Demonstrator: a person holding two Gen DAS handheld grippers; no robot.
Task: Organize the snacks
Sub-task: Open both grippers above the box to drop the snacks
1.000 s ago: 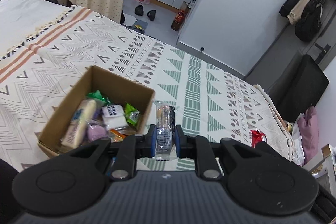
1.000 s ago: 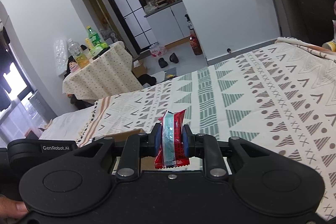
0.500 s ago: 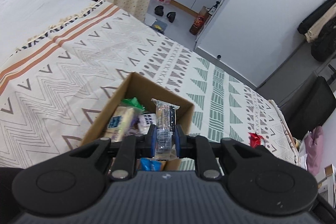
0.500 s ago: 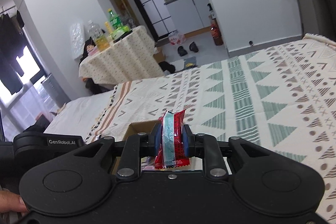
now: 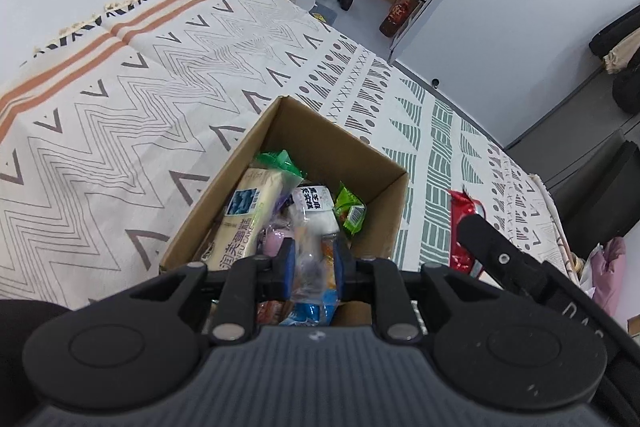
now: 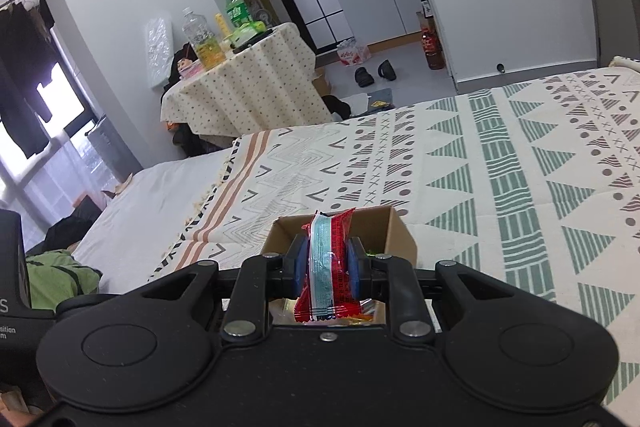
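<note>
From the left wrist, the left gripper (image 5: pixel 313 263) hangs over the near end of the open cardboard box (image 5: pixel 362 151), which sits on the patterned bedspread (image 5: pixel 120 115). Its jaws have just been opening a little, and the clear snack packet (image 5: pixel 310 259) is still between the blue pads (image 5: pixel 289 263); whether the pads still press on it is hard to judge, though it looks lightly held. The box is nearly full: a pale cake pack (image 5: pixel 246 215) lies along its left wall, a white sachet (image 5: pixel 314 201) in the middle, green wrappers (image 5: pixel 350 213) toward the right wall. Free room inside is only a strip along the far wall and far right corner. Left of the box the bedspread is open up to its fringed edge. To the right, the right gripper's black arm (image 5: pixel 500 259) comes in close beside the box's right wall, with a red snack packet (image 5: pixel 464 227) showing next to it.

From the right wrist, the right gripper (image 6: pixel 329 263) is closed narrow on the red snack packet (image 6: pixel 326 267), which stands upright between the pads. The cardboard box (image 6: pixel 400 235) sits just ahead and below, its open top facing the gripper and its far rim level with the packet's upper edge. Beyond and right of the box, the bedspread (image 6: pixel 520 167) is open as far as the bed's edge.
</note>
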